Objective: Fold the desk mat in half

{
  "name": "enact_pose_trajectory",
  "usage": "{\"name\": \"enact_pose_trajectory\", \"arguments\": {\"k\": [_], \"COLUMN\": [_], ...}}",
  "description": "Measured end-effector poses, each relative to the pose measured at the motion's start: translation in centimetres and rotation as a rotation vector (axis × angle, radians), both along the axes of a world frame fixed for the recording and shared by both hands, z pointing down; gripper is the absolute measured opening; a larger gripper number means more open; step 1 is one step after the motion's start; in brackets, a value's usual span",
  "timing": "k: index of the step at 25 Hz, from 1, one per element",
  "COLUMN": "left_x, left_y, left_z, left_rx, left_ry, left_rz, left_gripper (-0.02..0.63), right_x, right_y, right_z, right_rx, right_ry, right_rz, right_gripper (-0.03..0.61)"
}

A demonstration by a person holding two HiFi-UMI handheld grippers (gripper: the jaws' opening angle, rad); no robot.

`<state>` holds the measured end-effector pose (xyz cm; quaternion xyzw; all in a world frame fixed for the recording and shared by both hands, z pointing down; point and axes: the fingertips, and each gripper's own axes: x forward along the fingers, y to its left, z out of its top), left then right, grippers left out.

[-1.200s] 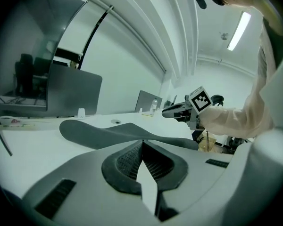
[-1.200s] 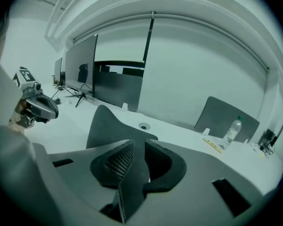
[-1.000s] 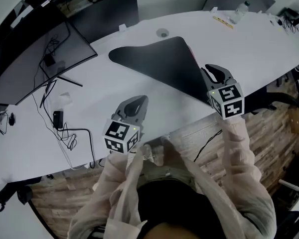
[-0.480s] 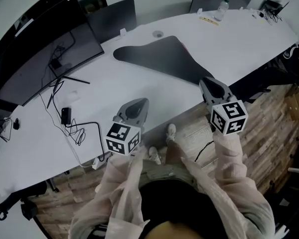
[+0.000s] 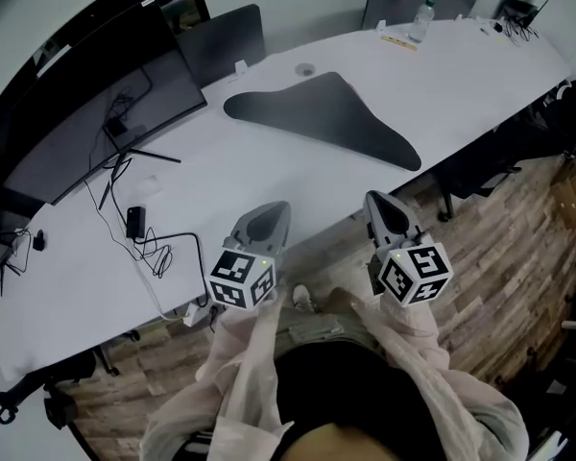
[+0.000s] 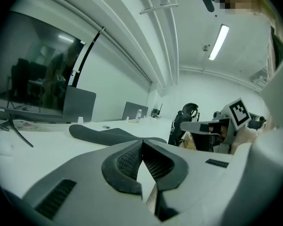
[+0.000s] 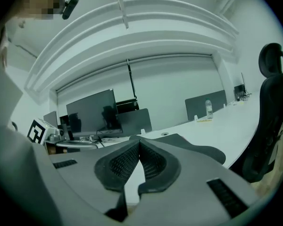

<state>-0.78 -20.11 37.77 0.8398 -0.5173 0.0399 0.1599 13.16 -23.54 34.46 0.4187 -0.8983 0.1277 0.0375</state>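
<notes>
the desk mat [image 5: 326, 113] lies seemingly already folded on the desk [image 5: 259, 166], so the left gripper [image 5: 269, 209] and right gripper [image 5: 379, 203] hang clear, jaws pinched together, empty.

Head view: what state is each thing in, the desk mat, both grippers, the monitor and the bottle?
desk mat: folded over, lying on the desk, not held.
left gripper: jaws shut, empty.
right gripper: jaws shut, empty.
monitor: screen dark.
bottle: upright.

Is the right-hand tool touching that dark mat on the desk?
Apart. The head view shows the right tool back at the desk's near edge, with bare desk between it and the mat.
</notes>
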Motion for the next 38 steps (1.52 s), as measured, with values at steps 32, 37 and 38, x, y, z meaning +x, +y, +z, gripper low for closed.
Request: {"name": "enact_pose_trajectory", "arguments": {"k": [32, 37, 38], "left_x": [1.5, 1.3, 1.3], "left_y": [1.1, 0.9, 0.9], "left_z": [2.0, 2.2, 2.2], "left_rx": [-0.053, -0.058, -0.059], "left_ry": [0.002, 0.001, 0.001], "left_rz": [-0.065, -0.063, -0.061], "left_gripper": [0.026, 0.026, 0.026], "right_x": [1.0, 0.4, 0.3], "right_y": [0.8, 0.8, 0.8], "right_z": [3.6, 3.8, 3.9], "right_rx": [-0.022, -0.027, -0.028], "right_ry": [0.131, 0.135, 0.135], "right_rz": [-0.017, -0.030, -0.032], "right_gripper": [0.014, 0.014, 0.014]}}
